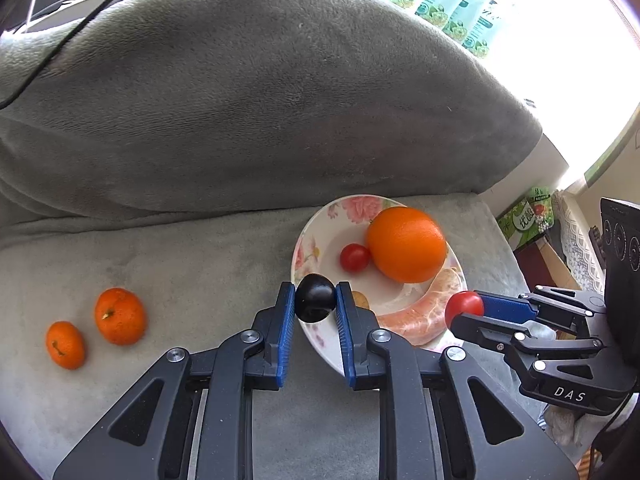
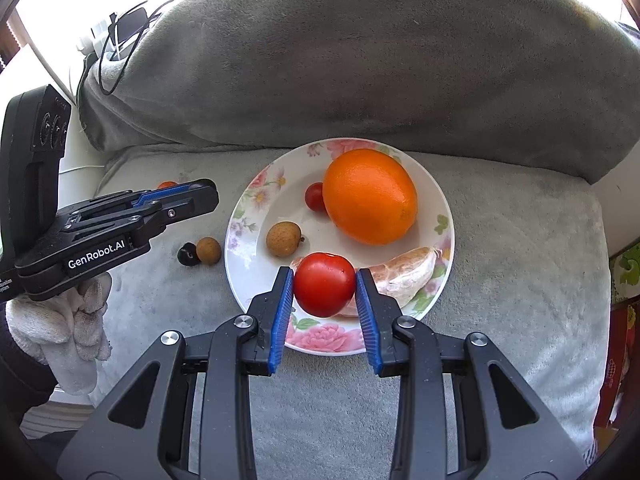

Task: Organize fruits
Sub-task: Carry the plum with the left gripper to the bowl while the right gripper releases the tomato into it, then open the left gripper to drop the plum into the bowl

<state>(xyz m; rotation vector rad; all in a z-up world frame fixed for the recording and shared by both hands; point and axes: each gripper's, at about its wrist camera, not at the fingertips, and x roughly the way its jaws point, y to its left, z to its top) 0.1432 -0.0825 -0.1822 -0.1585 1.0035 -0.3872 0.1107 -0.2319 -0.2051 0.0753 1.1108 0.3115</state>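
My left gripper (image 1: 315,300) is shut on a small dark round fruit (image 1: 315,295), held just above the near left rim of the floral plate (image 1: 310,236). On the plate lie a large orange (image 1: 406,244), a cherry tomato (image 1: 354,257), a longan (image 2: 283,239) and a peeled citrus segment (image 2: 404,272). My right gripper (image 2: 324,286) is shut on a red tomato (image 2: 324,284) above the plate's near side. Two mandarins (image 1: 120,315) (image 1: 65,345) rest on the cushion to the left. A second longan (image 2: 208,251) and a dark fruit (image 2: 188,255) lie left of the plate.
Everything rests on a grey sofa seat (image 1: 200,264) with a tall grey back cushion (image 1: 260,100) behind. A white-gloved hand (image 2: 68,320) holds the left gripper. Black cables (image 2: 120,52) hang at the far left; green packets (image 1: 524,220) and boxes stand beyond the seat's right edge.
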